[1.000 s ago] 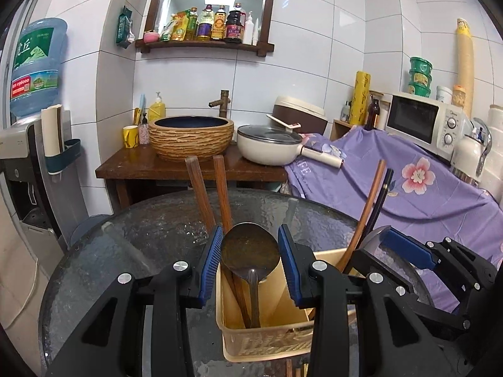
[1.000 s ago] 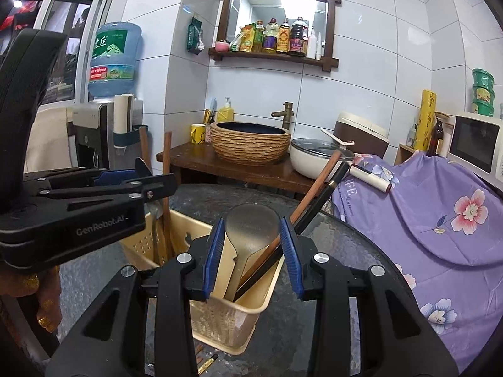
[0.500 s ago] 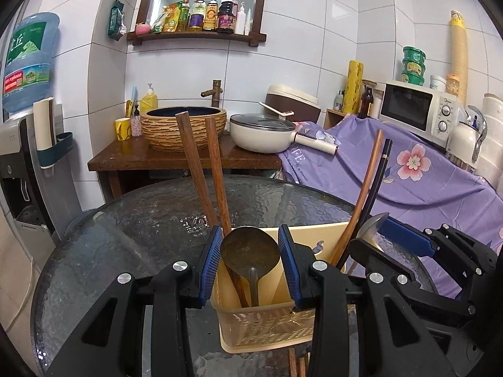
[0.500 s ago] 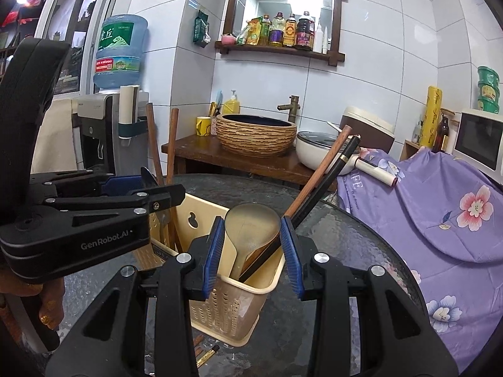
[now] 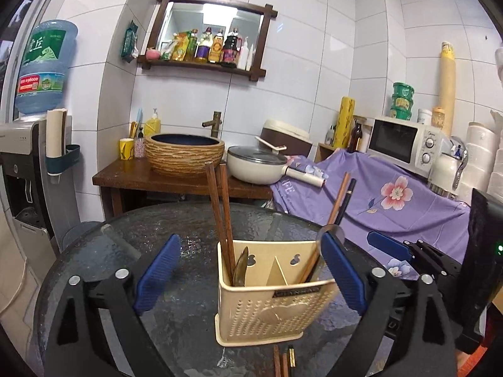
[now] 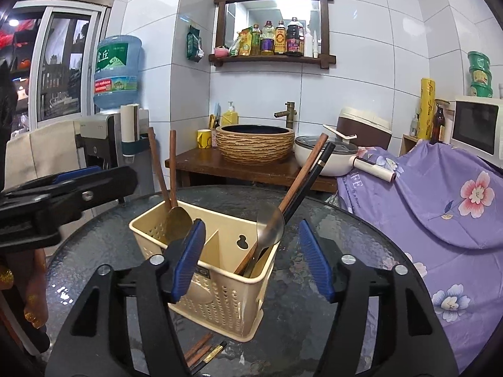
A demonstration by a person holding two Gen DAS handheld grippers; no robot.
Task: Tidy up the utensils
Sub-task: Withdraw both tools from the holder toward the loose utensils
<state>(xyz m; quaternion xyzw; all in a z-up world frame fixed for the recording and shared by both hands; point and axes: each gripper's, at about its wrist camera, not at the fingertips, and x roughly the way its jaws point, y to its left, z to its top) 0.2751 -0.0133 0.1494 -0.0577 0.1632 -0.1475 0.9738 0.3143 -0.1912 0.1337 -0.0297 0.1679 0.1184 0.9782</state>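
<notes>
On the dark round glass table (image 5: 176,229), the left gripper (image 5: 250,271) has just opened wide, empty, beside the cream perforated plastic utensil caddy (image 5: 270,311); loose brown chopsticks (image 6: 198,350) lie lengthwise below the right gripper (image 6: 251,260), likewise newly parted.

- Left wrist view: sits behind the left gripper (image 5: 251,270), looking forward along its fingers (image 5: 157,273) and slightly downward over the round table (image 5: 176,220). It faces the tiled wall with the shelf (image 5: 204,62) and basin (image 5: 185,154). The caddy (image 5: 270,311) stands close, between the fingers, its perforated front towards the lens.
- Right wrist view: sits behind the right gripper (image 6: 251,260), same general heading and tilt, placed further right, so the caddy (image 6: 220,301) shows corner-on, close.
- Shared: caddy, table, basin, shelf, pan (image 5: 254,166), purple cloth (image 5: 393,201).
- Each view catches the other gripper at its edge.
</notes>
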